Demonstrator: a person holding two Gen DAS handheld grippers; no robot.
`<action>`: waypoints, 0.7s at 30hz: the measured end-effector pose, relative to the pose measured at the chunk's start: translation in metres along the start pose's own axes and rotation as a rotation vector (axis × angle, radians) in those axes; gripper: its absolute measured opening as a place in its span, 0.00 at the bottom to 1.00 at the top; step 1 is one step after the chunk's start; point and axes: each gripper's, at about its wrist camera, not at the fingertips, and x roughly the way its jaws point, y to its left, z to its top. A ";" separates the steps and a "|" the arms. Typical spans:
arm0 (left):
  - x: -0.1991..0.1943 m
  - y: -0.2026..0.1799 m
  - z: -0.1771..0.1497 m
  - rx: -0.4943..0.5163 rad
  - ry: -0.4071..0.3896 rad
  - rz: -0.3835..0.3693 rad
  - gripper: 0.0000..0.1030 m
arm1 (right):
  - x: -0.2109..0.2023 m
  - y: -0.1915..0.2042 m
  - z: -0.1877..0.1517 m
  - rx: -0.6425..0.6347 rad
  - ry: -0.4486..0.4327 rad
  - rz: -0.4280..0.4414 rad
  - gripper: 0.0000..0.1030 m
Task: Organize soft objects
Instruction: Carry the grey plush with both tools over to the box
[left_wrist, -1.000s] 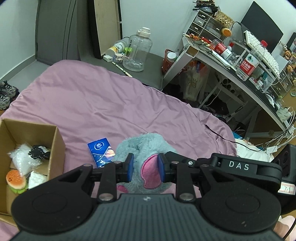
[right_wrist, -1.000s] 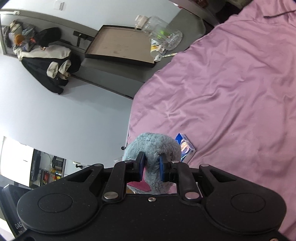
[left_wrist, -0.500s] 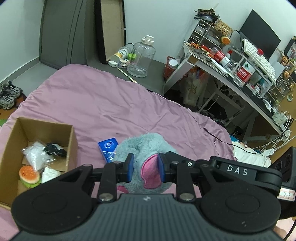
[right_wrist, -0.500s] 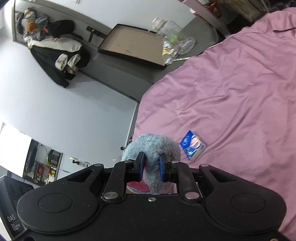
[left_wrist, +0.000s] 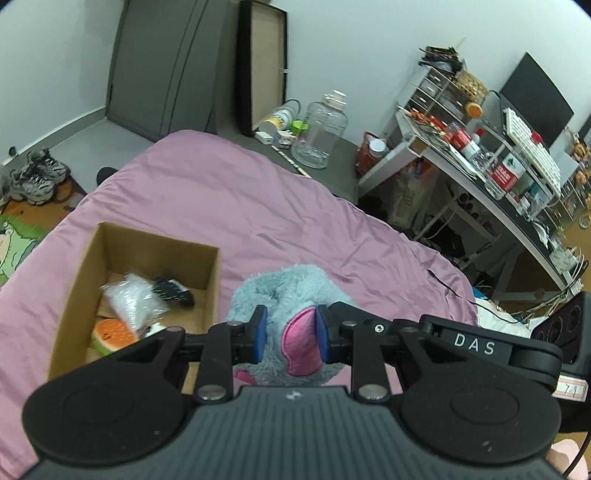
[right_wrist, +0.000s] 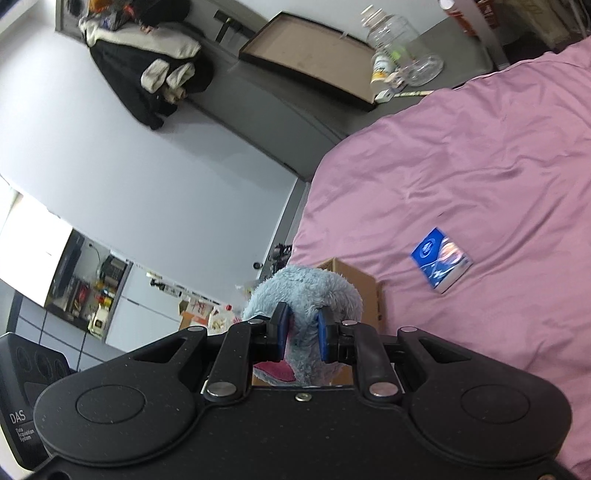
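A fluffy grey-blue plush toy (left_wrist: 291, 291) with pink patches hangs above the pink bed cover (left_wrist: 229, 206). My left gripper (left_wrist: 290, 338) is shut on it, blue pads pressing its fur and a pink flap. My right gripper (right_wrist: 301, 338) is shut on the same plush toy (right_wrist: 314, 288) from the other side. An open cardboard box (left_wrist: 92, 258) sits on the bed at the left, beside and below the toy. Inside lie a burger-shaped squishy (left_wrist: 110, 334), a white bag (left_wrist: 129, 299) and a small black item (left_wrist: 171, 290). The cardboard box (right_wrist: 364, 284) edge shows behind the toy in the right wrist view.
A blue tissue pack (right_wrist: 441, 260) lies on the pink cover (right_wrist: 461, 166). A big clear water jug (left_wrist: 323, 134) stands on the floor beyond the bed. A cluttered desk (left_wrist: 480, 162) runs along the right, shoes (left_wrist: 37, 177) sit on the floor at the left.
Both grippers carried the plush toy leftward toward the cardboard box, which now lies closer to the toy. The blue tissue pack slid out of the left wrist view, behind the toy.
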 end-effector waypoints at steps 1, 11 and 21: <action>-0.001 0.005 0.000 -0.005 0.000 0.000 0.25 | 0.003 0.004 -0.002 -0.006 0.005 -0.002 0.16; -0.010 0.056 -0.011 -0.072 0.008 -0.007 0.25 | 0.035 0.030 -0.025 -0.072 0.071 -0.022 0.19; -0.018 0.096 -0.027 -0.142 0.022 0.017 0.24 | 0.060 0.046 -0.046 -0.102 0.153 -0.050 0.23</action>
